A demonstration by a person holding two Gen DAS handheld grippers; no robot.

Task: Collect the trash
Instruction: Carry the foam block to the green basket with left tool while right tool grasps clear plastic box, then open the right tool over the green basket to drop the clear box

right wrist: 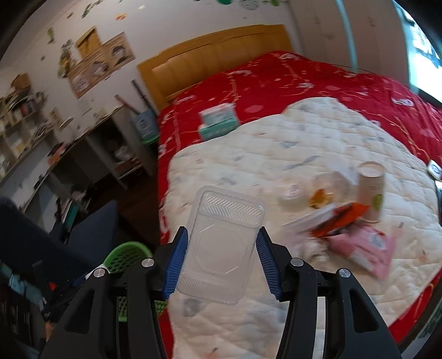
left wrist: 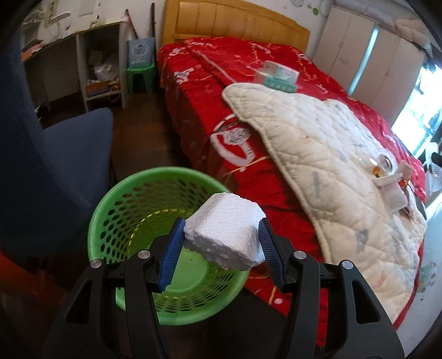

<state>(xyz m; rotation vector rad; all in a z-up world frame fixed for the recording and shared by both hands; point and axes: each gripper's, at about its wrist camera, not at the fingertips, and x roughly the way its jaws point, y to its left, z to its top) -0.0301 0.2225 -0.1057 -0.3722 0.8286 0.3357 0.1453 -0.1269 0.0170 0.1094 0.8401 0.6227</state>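
My left gripper [left wrist: 221,237] is shut on a white styrofoam chunk [left wrist: 225,232] and holds it above the open green mesh basket [left wrist: 121,218] on the floor beside the bed. My right gripper [right wrist: 222,251] is shut on a clear plastic tray [right wrist: 221,245] and holds it above the white quilt [right wrist: 276,154], with the green basket [right wrist: 124,255] low at the left. More trash lies on the quilt: a paper cup [right wrist: 371,190], orange and pink wrappers [right wrist: 356,234] and a small clear cup [right wrist: 291,193]. It also shows in the left wrist view [left wrist: 389,176].
The bed has a red cover [left wrist: 199,91] and a wooden headboard [left wrist: 234,24]. A teal tissue box [left wrist: 279,76] sits on the bed. A blue chair [left wrist: 55,160] stands left of the basket. Shelves [left wrist: 94,69] and a green stool [left wrist: 139,76] stand by the far wall.
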